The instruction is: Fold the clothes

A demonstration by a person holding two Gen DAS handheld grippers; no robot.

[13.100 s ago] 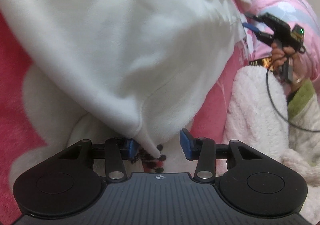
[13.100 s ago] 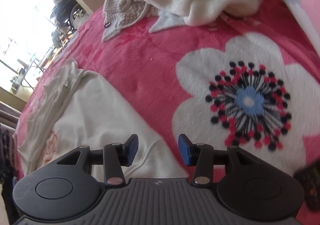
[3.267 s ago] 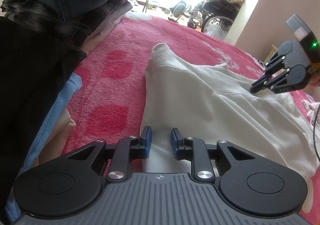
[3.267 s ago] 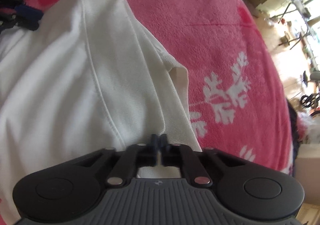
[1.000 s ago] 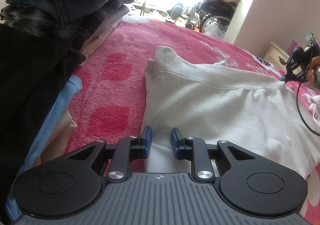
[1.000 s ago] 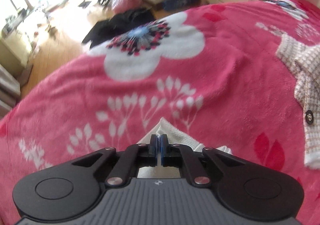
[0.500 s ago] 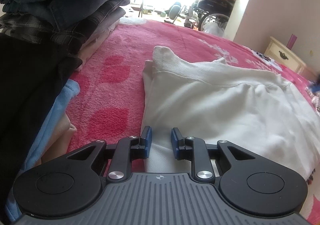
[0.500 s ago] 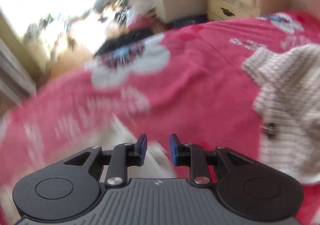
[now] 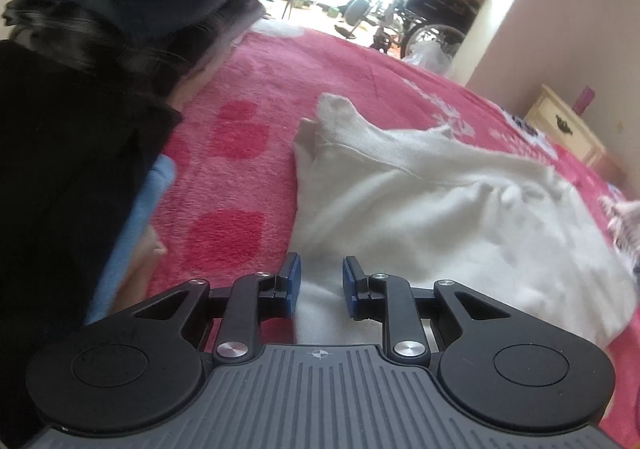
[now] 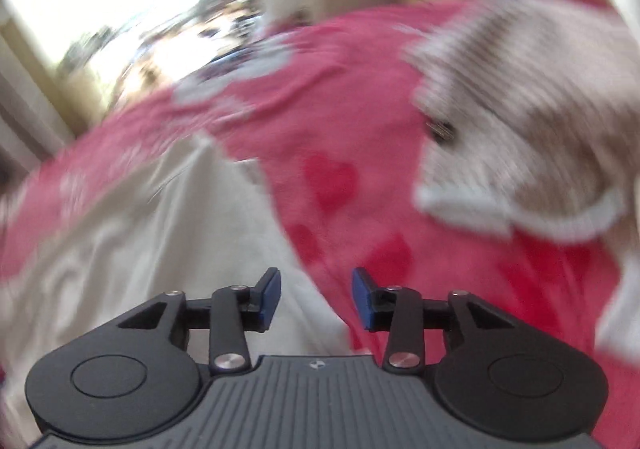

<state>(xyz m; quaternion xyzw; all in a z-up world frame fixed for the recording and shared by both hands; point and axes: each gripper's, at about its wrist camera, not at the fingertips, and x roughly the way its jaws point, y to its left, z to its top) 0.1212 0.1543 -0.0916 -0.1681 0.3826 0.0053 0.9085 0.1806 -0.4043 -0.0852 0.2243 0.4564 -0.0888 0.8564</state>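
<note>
A white sweatshirt (image 9: 420, 217) lies spread on the pink flowered blanket (image 9: 248, 177), with one cuff sticking up at its far end. My left gripper (image 9: 320, 285) hovers low over its near left edge. Its jaws stand a little apart and the cloth shows through the gap, with neither pad pressing on it. The right wrist view is blurred by motion. There my right gripper (image 10: 316, 299) is over the sweatshirt's (image 10: 140, 229) right edge, where it meets the blanket (image 10: 360, 177). Its jaws are opening and nothing is between them.
A tall stack of folded dark clothes (image 9: 120, 9) stands at the left, with a black garment (image 9: 60, 169) and a blue one (image 9: 132, 221) below it. A beige knit cardigan (image 10: 520, 109) lies right of the sweatshirt. A cream nightstand (image 9: 568, 129) stands past the bed.
My right gripper let go of the sweatshirt's corner, opened and swept sideways toward the knit cardigan; it has left the left wrist view. My left gripper stayed put.
</note>
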